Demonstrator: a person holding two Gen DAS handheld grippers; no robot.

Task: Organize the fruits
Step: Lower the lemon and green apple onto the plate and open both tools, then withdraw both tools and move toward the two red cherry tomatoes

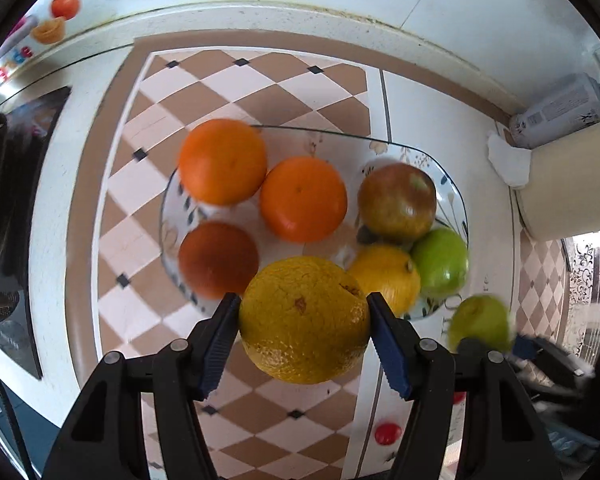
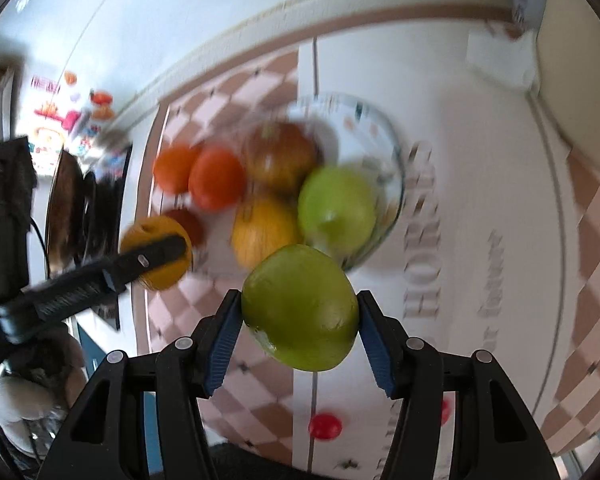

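Yellow orange [image 1: 304,320] sits clamped in my left gripper [image 1: 303,322], above the near rim of the glass bowl [image 1: 456,200]. Right wrist view: my right gripper [image 2: 300,314] pinches a green apple [image 2: 300,308], near side of the bowl [image 2: 392,152].

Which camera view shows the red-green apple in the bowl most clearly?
The left wrist view: the apple is sharp and whole, beside the green apple. The right wrist view shows it blurred and partly covered by nearer fruit.
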